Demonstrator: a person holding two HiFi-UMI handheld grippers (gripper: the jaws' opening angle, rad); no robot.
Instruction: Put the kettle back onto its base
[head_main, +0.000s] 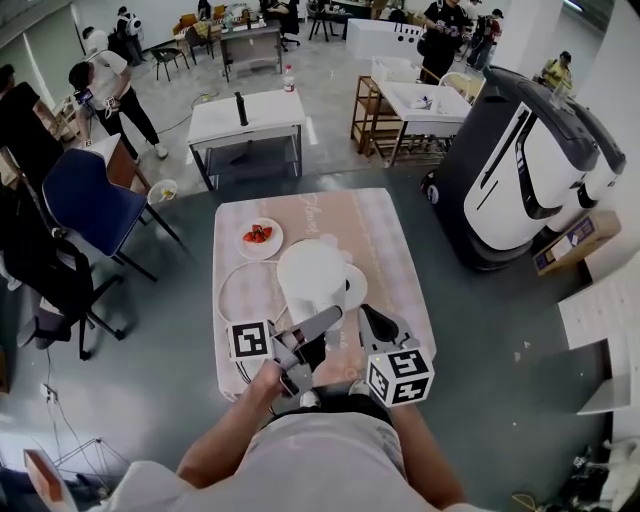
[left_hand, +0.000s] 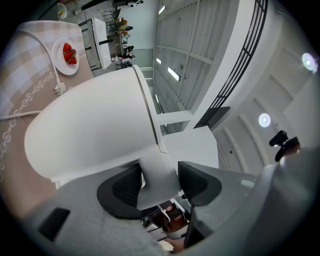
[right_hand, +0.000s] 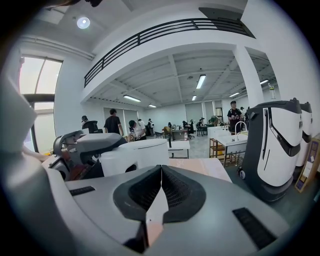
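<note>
A white kettle (head_main: 312, 278) hangs over the pink checked table (head_main: 385, 245), and a slice of its round white base (head_main: 357, 290) shows just to its right. My left gripper (head_main: 333, 320) is shut on the kettle's handle. In the left gripper view the kettle (left_hand: 95, 130) looks tilted, with its white handle (left_hand: 157, 175) pinched between the dark pads of that gripper (left_hand: 159, 184). My right gripper (head_main: 368, 316) hovers beside the kettle at the right, shut and empty. Its pads meet in the right gripper view (right_hand: 161, 172), where the kettle (right_hand: 142, 152) stands ahead at the left.
A plate of strawberries (head_main: 258, 237) lies at the table's far left, and a white cord (head_main: 228, 290) loops along the left side. Two large service robots (head_main: 520, 170) stand to the right. A blue chair (head_main: 85, 200) is at the left, with white tables (head_main: 245, 118) and people beyond.
</note>
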